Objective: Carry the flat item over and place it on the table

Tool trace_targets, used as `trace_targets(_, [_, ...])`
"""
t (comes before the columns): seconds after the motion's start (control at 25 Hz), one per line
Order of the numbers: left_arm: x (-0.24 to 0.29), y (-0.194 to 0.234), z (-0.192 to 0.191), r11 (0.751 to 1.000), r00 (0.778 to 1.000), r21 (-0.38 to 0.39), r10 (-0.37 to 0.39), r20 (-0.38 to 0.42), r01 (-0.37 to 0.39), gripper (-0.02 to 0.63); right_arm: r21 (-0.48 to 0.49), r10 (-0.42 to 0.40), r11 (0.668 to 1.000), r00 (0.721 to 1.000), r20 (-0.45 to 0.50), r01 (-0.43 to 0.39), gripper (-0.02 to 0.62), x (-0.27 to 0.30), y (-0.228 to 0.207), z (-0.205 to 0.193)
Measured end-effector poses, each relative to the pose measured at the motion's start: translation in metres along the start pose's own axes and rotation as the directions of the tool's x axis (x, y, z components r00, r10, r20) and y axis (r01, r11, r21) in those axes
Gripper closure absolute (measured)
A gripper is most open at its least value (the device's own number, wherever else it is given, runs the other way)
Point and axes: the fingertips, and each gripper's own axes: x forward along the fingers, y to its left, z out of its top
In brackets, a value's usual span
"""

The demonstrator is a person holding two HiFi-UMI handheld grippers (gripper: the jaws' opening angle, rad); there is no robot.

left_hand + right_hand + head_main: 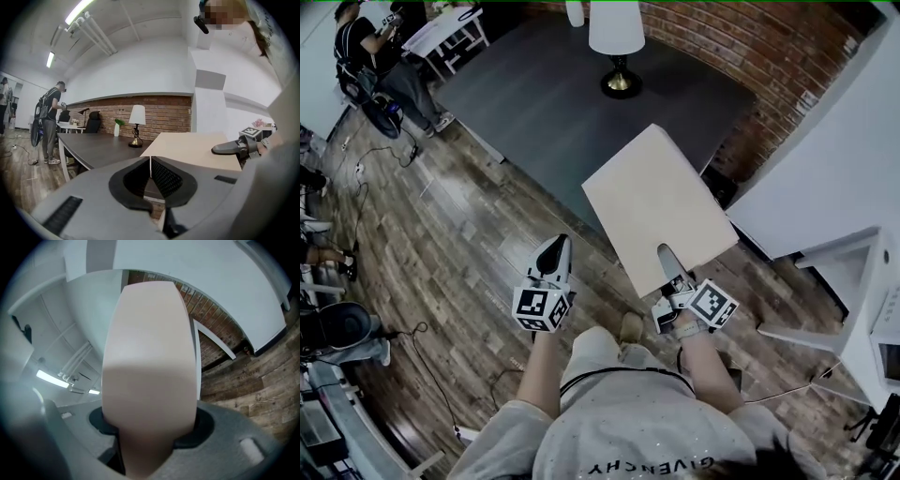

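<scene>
A flat beige board (656, 211) hangs in the air over the near edge of a dark grey table (534, 94). My right gripper (667, 258) is shut on the board's near edge, with one finger lying on its top face. In the right gripper view the board (150, 357) fills the space between the jaws and hides most of what lies ahead. My left gripper (553, 248) hovers over the wooden floor to the left of the board, shut and holding nothing. The left gripper view shows the board (197, 150) level, the right gripper (229, 148) on it, and the table (98, 145) beyond.
A white-shaded lamp (617, 47) stands at the table's far edge, with a white vase (116, 129) beside it. A white counter (825, 178) and brick wall (741, 56) close the right side. A person (375, 66) stands far left near a white table (450, 33); cables lie on the floor.
</scene>
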Motion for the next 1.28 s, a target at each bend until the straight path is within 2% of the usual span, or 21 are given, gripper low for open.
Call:
trace_targets(0.36, [0.002, 0.005, -0.013, 1.0, 0.999, -0.009, 0.024, -0.035, -0.024, 0.6, 0.04, 0.016, 0.999, 1.0, -0.019, -0.015, 0.314, 0.025, -0.007, 0.005])
trace_targets(0.56, [0.012, 0.015, -0.016, 1.0, 0.999, -0.012, 0.018, -0.041, -0.018, 0.6, 0.05, -0.019, 0.999, 0.999, -0.025, 0.02, 0.314, 0.041, -0.011, 0.004])
trace_targets(0.8, [0.038, 0.026, -0.005, 1.0, 1.0, -0.022, -0.002, -0.025, 0.001, 0.6, 0.041, -0.033, 0.999, 0.999, -0.024, 0.034, 0.313, 0.063, -0.006, 0.01])
trace_targets(1.28, [0.085, 0.044, 0.009, 0.999, 0.999, -0.024, -0.041, -0.009, 0.041, 0.6, 0.113, -0.059, 0.992, 0.998, -0.02, 0.061, 0.308, 0.114, -0.012, 0.024])
